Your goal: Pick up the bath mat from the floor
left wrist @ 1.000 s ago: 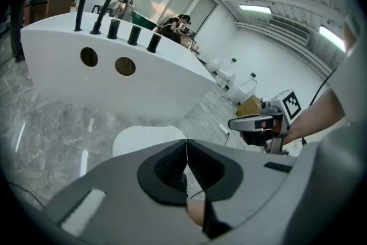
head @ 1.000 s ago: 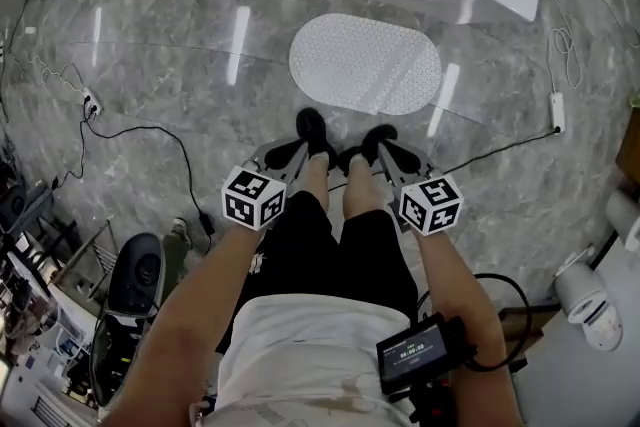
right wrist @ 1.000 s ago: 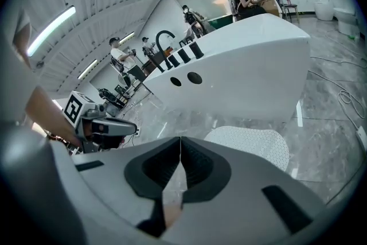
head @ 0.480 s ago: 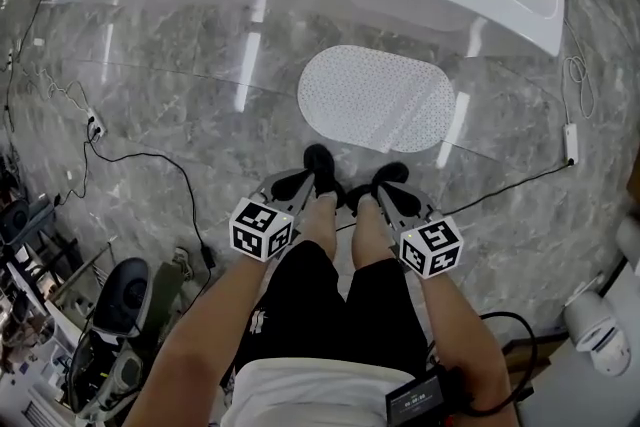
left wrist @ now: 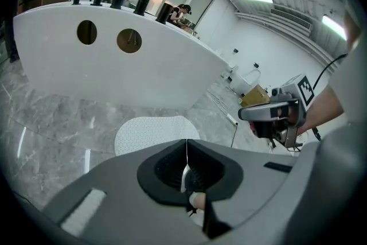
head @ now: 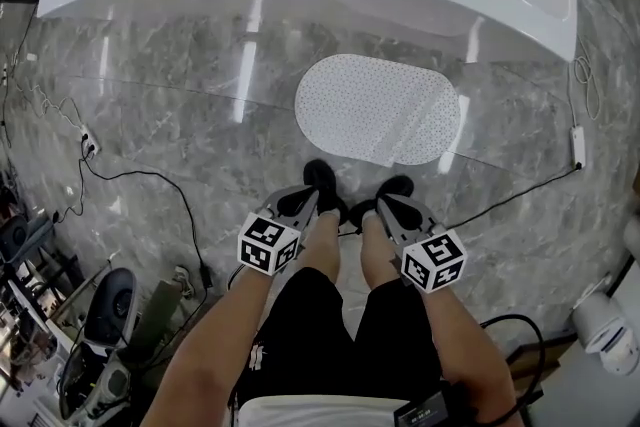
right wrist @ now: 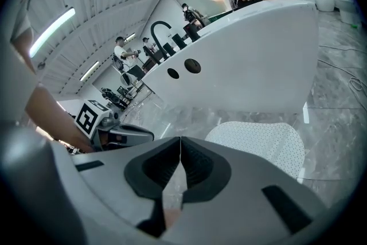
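below, bath mat [head: 377,110] on marble floor [head: 150,140]

Seen from above, a person wears black shorts [head: 330,325], a white top [head: 320,412] and black shoes [head: 320,177]. The left gripper [head: 305,199] and right gripper [head: 388,205] are grey with black ribbed pads [left wrist: 169,167]. Each carries a white cube [head: 270,243] printed with black square markers. A black cable [head: 512,323] loops at the right hip.

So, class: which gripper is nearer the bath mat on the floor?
Right, by a little. The right gripper hangs just short of the near edge of the bath mat, about mid-length; the left gripper is off toward its left end.
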